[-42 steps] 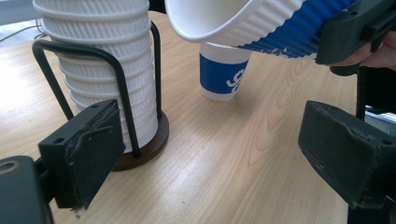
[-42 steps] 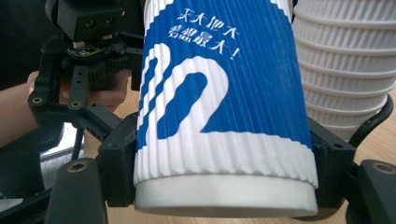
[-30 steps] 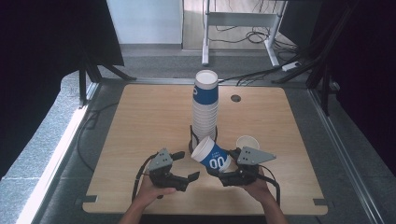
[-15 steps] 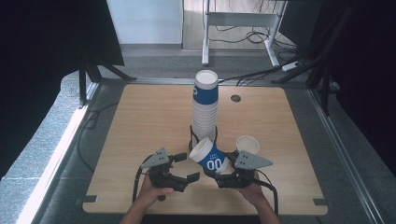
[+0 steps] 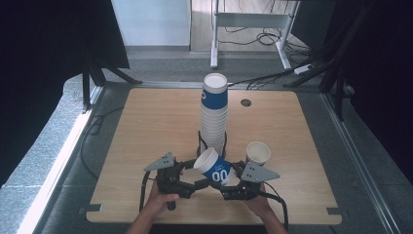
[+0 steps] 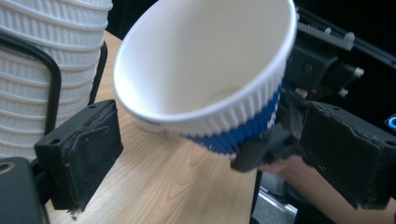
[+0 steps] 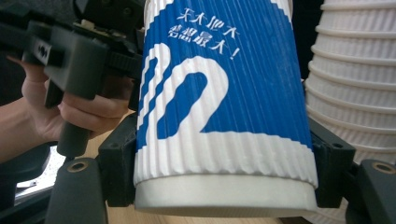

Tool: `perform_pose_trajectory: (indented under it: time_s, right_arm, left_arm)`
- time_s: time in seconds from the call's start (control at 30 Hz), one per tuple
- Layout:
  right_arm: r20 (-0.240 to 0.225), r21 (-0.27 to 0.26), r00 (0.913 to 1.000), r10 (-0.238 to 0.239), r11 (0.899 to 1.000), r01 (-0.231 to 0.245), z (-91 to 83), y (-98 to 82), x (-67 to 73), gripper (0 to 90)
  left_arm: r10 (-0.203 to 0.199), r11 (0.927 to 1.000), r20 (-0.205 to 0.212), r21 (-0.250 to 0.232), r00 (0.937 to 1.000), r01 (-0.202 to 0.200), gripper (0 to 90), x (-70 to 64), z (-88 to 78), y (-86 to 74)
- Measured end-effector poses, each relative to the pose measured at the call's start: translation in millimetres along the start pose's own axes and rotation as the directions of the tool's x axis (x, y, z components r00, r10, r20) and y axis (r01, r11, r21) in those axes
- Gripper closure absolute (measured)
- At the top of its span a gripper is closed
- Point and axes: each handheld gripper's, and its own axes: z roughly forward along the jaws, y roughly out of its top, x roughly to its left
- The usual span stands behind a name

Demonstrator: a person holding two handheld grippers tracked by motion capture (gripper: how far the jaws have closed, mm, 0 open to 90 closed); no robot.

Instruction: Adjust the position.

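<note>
Wooden table (image 5: 146,126), right gripper (image 5: 229,183) jaws pinching blue-white cup (image 5: 214,167), left gripper (image 5: 192,184) jaws just spreading, off it

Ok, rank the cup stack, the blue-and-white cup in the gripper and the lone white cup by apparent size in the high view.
1. cup stack, clearly the tallest.
2. blue-and-white cup, tilted in the right gripper.
3. lone white cup, though the held cup is raised nearer the camera, so these two are unsure.

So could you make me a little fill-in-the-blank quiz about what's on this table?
1. The tilted cup is gripped by the person's ____ tool.
2. Beyond it, a tall stack of cups stands inside a black wire ____.
3. The left tool has its jaws ____, touching nothing.
4. The lone upright cup rests on the ____.

Answers: right; holder; open; table
</note>
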Motion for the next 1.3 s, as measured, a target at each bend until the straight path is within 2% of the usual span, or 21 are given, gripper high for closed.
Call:
perform_pose_trajectory:
  time_s: [0.13,0.3,0.37,0.47,0.8,1.17,1.3]
  right_arm:
    - [-0.017,-0.015,0.9997,-0.016,1.0,0.016,4.2,-2.9,4.6,27.6]
    - [-0.033,-0.006,0.999,-0.029,1.0,0.028,9.8,-7.0,7.8,27.6]
    - [-0.038,-0.004,0.9989,-0.029,1.0,0.029,11.0,-8.0,8.2,27.6]
    - [-0.04,0.001,0.9987,-0.031,1.0,0.031,12.6,-9.7,8.5,27.6]
    - [-0.041,0.036,0.9988,-0.029,0.999,0.03,16.3,-14.5,7.4,27.2]
    - [-0.042,0.05,0.9983,-0.04,0.998,0.043,16.5,-14.3,7.5,26.4]
    - [-0.048,0.065,0.9981,-0.039,0.997,0.042,16.7,-13.8,7.7,25.3]
  left_arm:
    - [-0.027,0.9995,0.025,-0.015,0.9993,0.028,5.6,2.6,2.4,1.4]
    - [-0.044,0.9988,0.031,-0.019,0.9986,0.044,6.3,5.5,6.7,1.9]
    - [-0.057,0.9979,0.024,-0.029,0.9981,0.058,8.9,7.2,7.7,1.1]
    - [-0.081,0.9958,0.045,-0.038,0.9956,0.083,12.5,10.0,8.7,0.1]
    - [-0.059,0.998,0.044,-0.021,0.9973,0.06,20.0,10.8,10.4,-2.5]
    - [-0.028,0.9993,0.036,-0.022,0.9989,0.029,21.0,8.9,9.8,-3.4]
    - [0.007,1.0,0.014,-0.004,0.9999,-0.007,21.0,5.6,9.4,-2.4]
